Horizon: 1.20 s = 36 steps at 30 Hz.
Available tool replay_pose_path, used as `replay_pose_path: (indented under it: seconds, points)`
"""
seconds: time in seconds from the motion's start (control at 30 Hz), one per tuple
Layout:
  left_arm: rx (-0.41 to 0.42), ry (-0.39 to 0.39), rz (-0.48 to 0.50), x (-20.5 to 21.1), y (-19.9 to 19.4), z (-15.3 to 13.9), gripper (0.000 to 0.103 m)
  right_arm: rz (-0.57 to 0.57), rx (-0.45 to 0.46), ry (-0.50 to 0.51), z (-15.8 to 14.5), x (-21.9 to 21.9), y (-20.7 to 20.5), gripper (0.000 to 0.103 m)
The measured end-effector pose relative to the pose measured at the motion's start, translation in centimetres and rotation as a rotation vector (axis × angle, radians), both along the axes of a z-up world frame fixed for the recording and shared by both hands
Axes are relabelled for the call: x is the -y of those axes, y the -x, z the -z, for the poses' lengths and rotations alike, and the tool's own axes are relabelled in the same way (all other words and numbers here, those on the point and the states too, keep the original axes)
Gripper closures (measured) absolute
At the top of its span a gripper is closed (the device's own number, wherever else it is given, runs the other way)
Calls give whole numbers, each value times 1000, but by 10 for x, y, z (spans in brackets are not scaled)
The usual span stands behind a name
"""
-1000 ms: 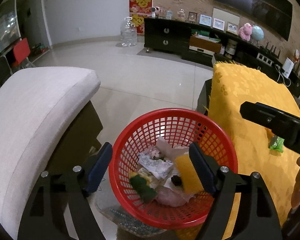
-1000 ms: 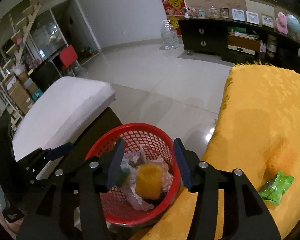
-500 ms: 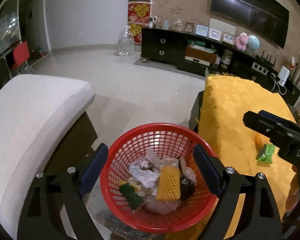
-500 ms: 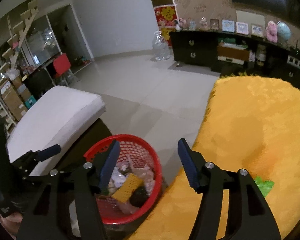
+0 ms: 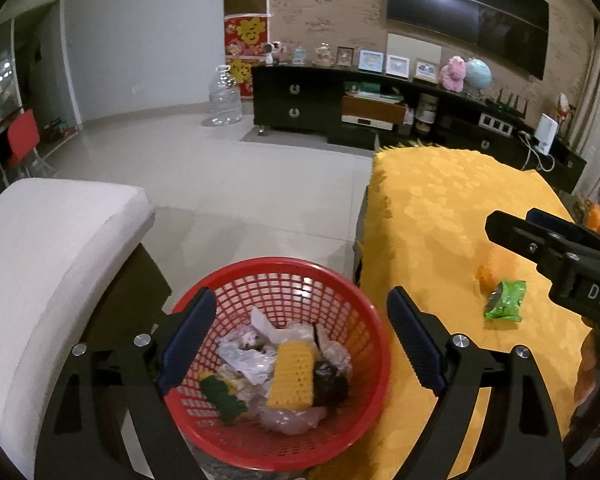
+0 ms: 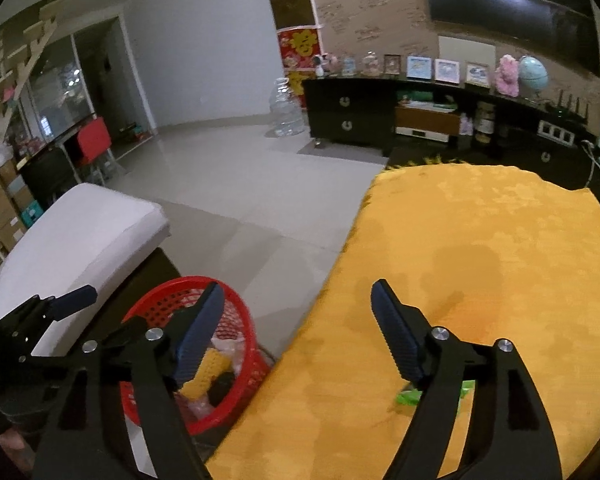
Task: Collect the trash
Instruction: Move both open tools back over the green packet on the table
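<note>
A red mesh basket (image 5: 260,280) stands on the floor beside the yellow-clothed table (image 5: 440,208). It holds a yellow sponge (image 5: 294,374), crumpled wrappers and a green scrap. My left gripper (image 5: 298,338) is open and empty, hovering over the basket. A green snack wrapper (image 5: 506,300) lies on the cloth. My right gripper (image 6: 298,320) is open and empty, above the table's left edge; the wrapper (image 6: 406,397) is mostly hidden behind its right finger. The basket shows in the right wrist view (image 6: 160,300).
A white cushioned seat (image 5: 48,240) stands left of the basket. A dark TV cabinet (image 5: 308,100) with frames and toys lines the far wall. A large water jug (image 5: 225,98) stands on the tiled floor. Oranges (image 5: 598,218) sit at the table's far right.
The yellow sponge dropped from my right gripper into the basket. The right gripper opened wider and swung right, over the table. The left gripper pulled back and up a little.
</note>
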<state>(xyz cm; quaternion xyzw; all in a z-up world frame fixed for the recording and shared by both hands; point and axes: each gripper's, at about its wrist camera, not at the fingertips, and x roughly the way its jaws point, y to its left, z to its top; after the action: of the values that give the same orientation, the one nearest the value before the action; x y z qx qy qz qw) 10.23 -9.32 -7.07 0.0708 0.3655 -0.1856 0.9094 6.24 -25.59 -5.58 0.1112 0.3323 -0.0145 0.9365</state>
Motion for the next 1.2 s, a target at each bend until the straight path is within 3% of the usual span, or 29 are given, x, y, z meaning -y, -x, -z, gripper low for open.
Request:
replay_pose_path:
  seconds: [0.33,0.67,1.2]
  points:
    - [-2,-2,91,47,13,1,19,103,1,48,2,42,25,21]
    - [-26,-9,193,105,26,11,19,276,-13,13,7,111,63,21]
    - [-129,-55,374,196,40,62,19,416,-49,-78,27,172,104,21]
